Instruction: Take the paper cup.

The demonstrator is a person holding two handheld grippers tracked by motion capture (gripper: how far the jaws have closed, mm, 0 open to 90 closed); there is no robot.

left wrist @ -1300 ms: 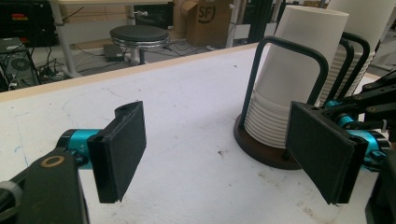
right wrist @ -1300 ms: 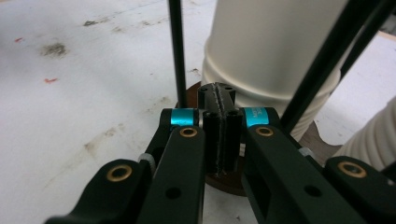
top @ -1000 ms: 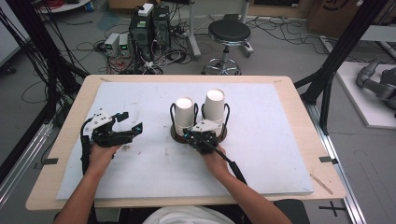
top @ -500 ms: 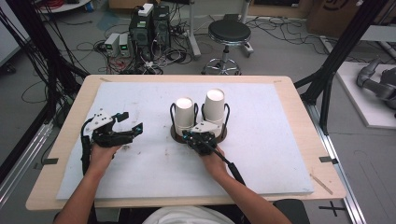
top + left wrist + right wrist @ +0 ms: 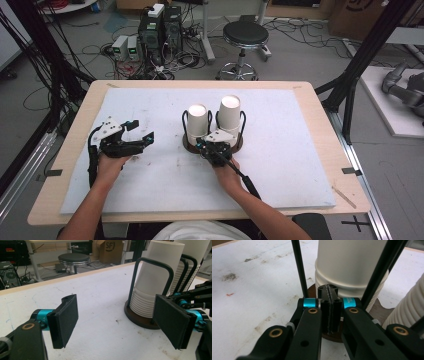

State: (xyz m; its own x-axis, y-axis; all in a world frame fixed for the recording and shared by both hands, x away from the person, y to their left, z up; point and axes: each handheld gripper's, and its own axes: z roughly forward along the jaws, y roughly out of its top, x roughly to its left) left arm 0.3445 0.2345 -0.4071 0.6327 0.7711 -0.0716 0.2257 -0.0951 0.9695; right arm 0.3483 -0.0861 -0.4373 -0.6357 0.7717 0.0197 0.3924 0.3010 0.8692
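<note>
Two stacks of white paper cups are seen upside down in a dark round holder with black wire hoops [image 5: 187, 145], which stands near the middle of the white foam sheet [image 5: 300, 150] laid over the wooden bench [image 5: 327, 125]. The left stack of cups [image 5: 197, 120] and the right stack of cups [image 5: 229, 114] are set side by side, each enclosed by its own hoops.

The right gripper [image 5: 206, 146] is held just in front of the holder, at its near edge. In the right gripper view its jaws are pressed flat together with nothing between them, and the right gripper [image 5: 331, 293] is pointed at the base of the ribbed cup stack [image 5: 347, 267], the tips close to the brown base disc [image 5: 312, 290]; whether the disc is touched cannot be told.

The left gripper [image 5: 142, 132] is held over the sheet well to the left of the holder. In the left gripper view its jaws are spread wide around bare sheet, the left gripper [image 5: 120, 322] being aimed toward the holder's hoop [image 5: 152, 267].

A black round stool [image 5: 245, 35] is seen on the floor beyond the bench.
</note>
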